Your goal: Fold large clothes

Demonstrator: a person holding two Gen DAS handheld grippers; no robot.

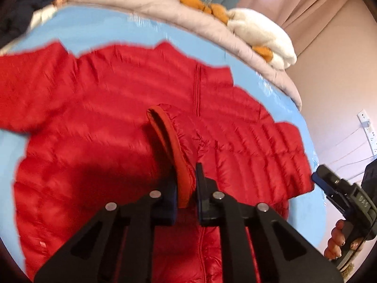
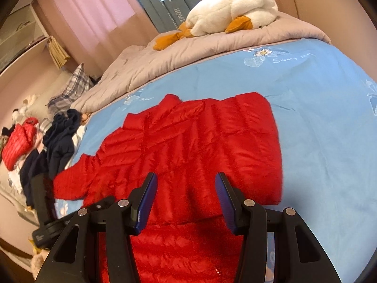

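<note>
A red quilted puffer jacket (image 1: 99, 122) lies spread on the blue bed sheet (image 1: 99, 30). My left gripper (image 1: 186, 186) is shut on the jacket's sleeve cuff (image 1: 169, 139) and holds the sleeve folded over the jacket's body. In the right wrist view the jacket (image 2: 188, 141) lies flat below my right gripper (image 2: 186, 198), which is open and empty just above it. The right gripper also shows at the right edge of the left wrist view (image 1: 339, 188), held by a hand.
A white plush duck (image 2: 226, 9) lies on a grey quilt (image 2: 165, 59) at the head of the bed. A pile of dark and red clothes (image 2: 47, 141) sits at the bed's left side. A wall with sockets (image 1: 367, 127) is to the right.
</note>
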